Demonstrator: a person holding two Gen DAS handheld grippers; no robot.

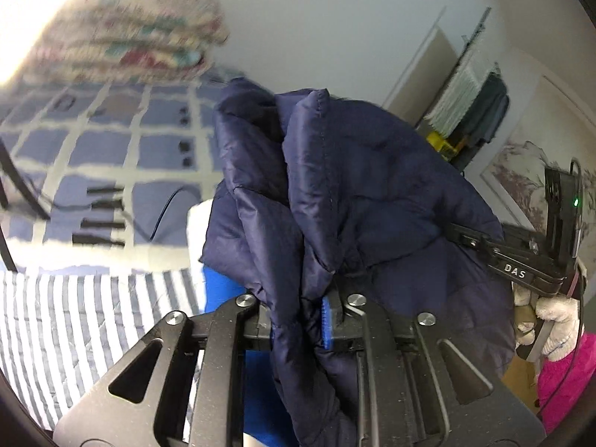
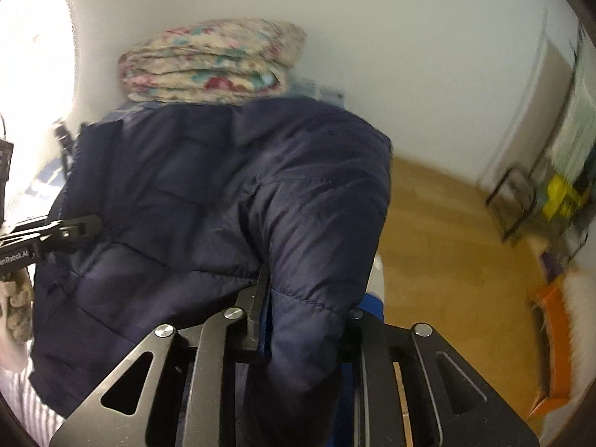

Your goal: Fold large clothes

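in the left wrist view a navy quilted jacket filled the centre of the frame and blocked most of what lay behind it. the left gripper was clamped on a bunched fold of it, with a blue finger pad showing beside the fabric. at the upper left lay a blurred stack of floral blankets on a blue and white checked cover, with a striped sheet at the lower left. at the right edge the other tool's black body read "das", held by a hand in a pale glove over a pink sleeve. hanging clothes showed at the upper right.

in the right wrist view the jacket hung across the centre and left, hiding the bed. the right gripper was closed on a puffed fold of it. the floral blankets sat above the jacket against a white wall. a wooden floor ran down the right, with an orange object at the right edge. at the left edge the opposite tool pressed into the jacket, its label partly readable as "nrobot.a".
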